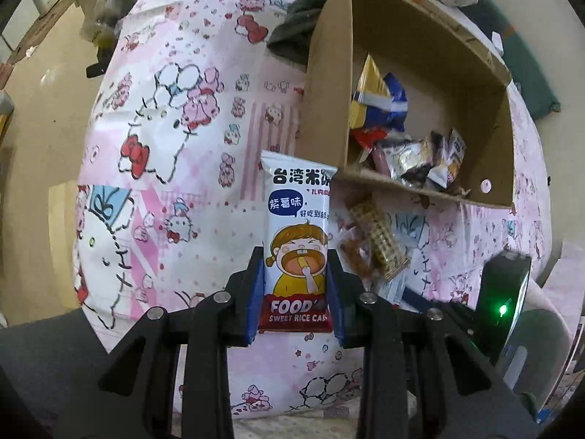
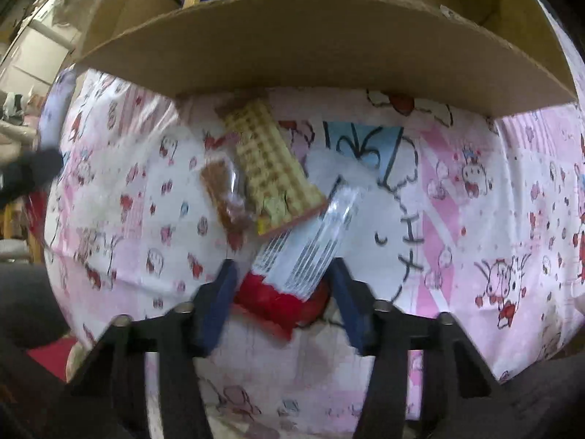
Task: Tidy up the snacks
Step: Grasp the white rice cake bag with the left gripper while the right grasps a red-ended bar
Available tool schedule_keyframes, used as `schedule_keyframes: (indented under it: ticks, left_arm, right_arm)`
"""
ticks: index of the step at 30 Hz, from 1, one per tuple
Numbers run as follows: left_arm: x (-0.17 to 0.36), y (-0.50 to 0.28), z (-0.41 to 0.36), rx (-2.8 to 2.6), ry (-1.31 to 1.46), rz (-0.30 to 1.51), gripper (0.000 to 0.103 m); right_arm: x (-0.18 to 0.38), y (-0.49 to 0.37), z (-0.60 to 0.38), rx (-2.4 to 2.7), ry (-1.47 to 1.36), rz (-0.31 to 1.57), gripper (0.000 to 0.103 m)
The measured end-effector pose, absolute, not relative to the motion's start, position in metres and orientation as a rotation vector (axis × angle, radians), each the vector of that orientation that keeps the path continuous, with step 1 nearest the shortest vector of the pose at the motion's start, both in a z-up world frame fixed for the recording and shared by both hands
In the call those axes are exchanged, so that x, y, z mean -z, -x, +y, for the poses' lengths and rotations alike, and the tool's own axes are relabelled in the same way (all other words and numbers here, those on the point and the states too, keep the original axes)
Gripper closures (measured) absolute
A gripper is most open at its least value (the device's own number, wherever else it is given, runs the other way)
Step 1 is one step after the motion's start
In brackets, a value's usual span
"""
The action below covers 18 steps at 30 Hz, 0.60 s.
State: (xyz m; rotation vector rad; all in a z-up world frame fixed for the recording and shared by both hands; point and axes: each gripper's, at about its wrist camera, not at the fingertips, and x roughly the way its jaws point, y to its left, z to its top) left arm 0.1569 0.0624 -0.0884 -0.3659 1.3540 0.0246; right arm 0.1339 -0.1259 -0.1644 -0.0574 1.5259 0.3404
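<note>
My left gripper (image 1: 295, 274) is shut on a white and red sweet rice cake packet (image 1: 298, 226), held just left of the cardboard box (image 1: 325, 84). The box holds several snack packets (image 1: 409, 153). A waffle-pattern snack (image 1: 380, 237) and an orange-brown snack (image 1: 353, 252) lie on the pink cloth in front of the box. My right gripper (image 2: 281, 278) is open, its jaws on either side of a clear and red packet (image 2: 303, 259). The waffle snack (image 2: 270, 168) and a brown snack (image 2: 223, 190) lie just beyond it, below the box flap (image 2: 321, 44).
The pink cartoon-print cloth (image 1: 175, 146) covers the whole surface. A dark green cloth (image 1: 296, 25) lies behind the box's left flap. The other gripper's body with a green light (image 1: 504, 307) is at lower right in the left wrist view. Floor and boxes lie at far left.
</note>
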Motion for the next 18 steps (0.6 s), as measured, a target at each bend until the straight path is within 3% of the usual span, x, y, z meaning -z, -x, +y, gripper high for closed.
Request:
schedule_keyframes:
  ticks: [2, 7, 9, 10, 12, 17, 18]
  left_arm:
    - [0.087, -0.157, 0.060, -0.024, 0.335, 1.359, 0.076]
    - [0.099, -0.155, 0.047, -0.008, 0.271, 1.398, 0.076]
    - [0.103, -0.154, 0.043, -0.008, 0.246, 1.405, 0.076]
    - [0.104, -0.154, 0.042, -0.006, 0.240, 1.406, 0.076]
    - [0.106, -0.154, 0.038, 0.002, 0.228, 1.412, 0.076]
    - [0.111, -0.153, 0.030, 0.010, 0.197, 1.418, 0.076]
    - [0.111, -0.154, 0.029, 0.008, 0.188, 1.416, 0.076]
  right_arm:
    - [0.163, -0.128, -0.136, -0.339, 0.055, 1.543, 0.069]
    - [0.158, -0.117, -0.165, -0.325, -0.026, 1.587, 0.069]
    - [0.153, -0.116, -0.174, -0.313, -0.083, 1.570, 0.063]
    - [0.150, -0.117, -0.178, -0.301, -0.097, 1.550, 0.051]
    - [0.149, -0.121, -0.181, -0.286, -0.098, 1.530, 0.039]
    - [0.167, -0.135, -0.170, -0.300, -0.012, 1.527, 0.041]
    - [0.169, -0.134, -0.167, -0.297, 0.025, 1.521, 0.049]
